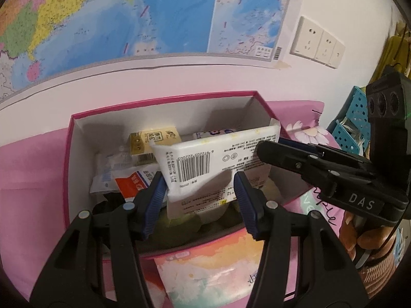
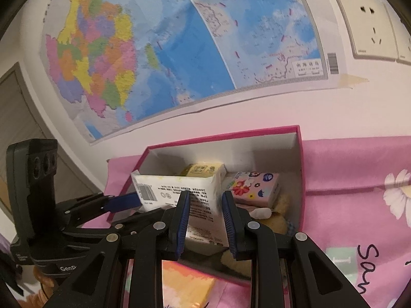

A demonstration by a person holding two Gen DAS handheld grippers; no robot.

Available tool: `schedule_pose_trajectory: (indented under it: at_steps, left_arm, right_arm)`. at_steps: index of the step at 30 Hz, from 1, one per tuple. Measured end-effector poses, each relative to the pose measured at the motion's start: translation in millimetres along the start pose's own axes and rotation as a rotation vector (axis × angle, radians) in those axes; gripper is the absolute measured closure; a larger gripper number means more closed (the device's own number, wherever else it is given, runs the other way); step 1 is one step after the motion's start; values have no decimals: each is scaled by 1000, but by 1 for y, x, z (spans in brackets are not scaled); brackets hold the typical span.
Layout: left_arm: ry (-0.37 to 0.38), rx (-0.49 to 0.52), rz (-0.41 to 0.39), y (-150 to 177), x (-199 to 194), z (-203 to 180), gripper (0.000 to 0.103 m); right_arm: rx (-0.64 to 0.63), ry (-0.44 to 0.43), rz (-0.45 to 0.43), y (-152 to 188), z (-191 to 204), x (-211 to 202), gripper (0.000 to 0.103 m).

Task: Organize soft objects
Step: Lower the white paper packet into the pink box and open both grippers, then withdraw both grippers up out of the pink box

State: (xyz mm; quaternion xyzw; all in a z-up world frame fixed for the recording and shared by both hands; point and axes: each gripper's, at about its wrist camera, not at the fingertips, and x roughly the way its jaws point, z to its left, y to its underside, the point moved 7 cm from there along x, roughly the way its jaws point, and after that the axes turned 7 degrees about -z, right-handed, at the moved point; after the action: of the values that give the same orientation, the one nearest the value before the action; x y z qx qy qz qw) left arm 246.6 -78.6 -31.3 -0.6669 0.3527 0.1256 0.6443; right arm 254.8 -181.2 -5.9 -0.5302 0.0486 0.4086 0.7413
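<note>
Left wrist view: your left gripper (image 1: 199, 179) hangs over the near rim of the pink box (image 1: 67, 169), its blue pads spread wide. The white tissue pack (image 1: 205, 161) sits tilted between them, barcode side up, but neither pad visibly presses on it; the jaws are apart and hold nothing. Your right gripper (image 1: 267, 151) reaches in from the right and meets the pack's right end; its fingers look close together, yet whether they pinch the pack you cannot tell from here. In the box lie a yellow pack (image 1: 154, 141) at the far side and a red-and-white packet (image 1: 133, 182) at the left. The box rests on a pink cloth (image 1: 30, 179), under a wall map (image 1: 128, 25).

Right wrist view: your right gripper (image 2: 205, 197) has its pads on either side of the white tissue pack (image 2: 179, 190)'s right end, the left pad against it, a narrow gap showing at the right pad; firm grip cannot be confirmed. Your left gripper (image 2: 120, 201) points its blue finger at the pack's left edge. A floral pack (image 2: 254, 187) lies just right, inside the pink box (image 2: 301, 169).
</note>
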Motion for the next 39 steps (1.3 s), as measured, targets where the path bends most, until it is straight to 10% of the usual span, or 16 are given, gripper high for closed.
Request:
schedule_pose_trajectory:
  at_steps: [15, 24, 30, 39]
  left_arm:
    - [-51, -31, -66, -7, -14, 11, 39]
    - [-58, -17, -232, 9, -75, 15, 1]
    - [-121, -14, -273, 42, -106, 21, 1]
    - [-208, -34, -216, 95, -109, 29, 1]
  right_arm:
    - [2, 83, -20, 7, -14, -2, 56]
    - [-190, 98, -138, 35, 29, -62, 22]
    - [-268, 166, -191, 73, 46, -89, 3]
    - [-251, 172, -165, 114, 51, -96, 2]
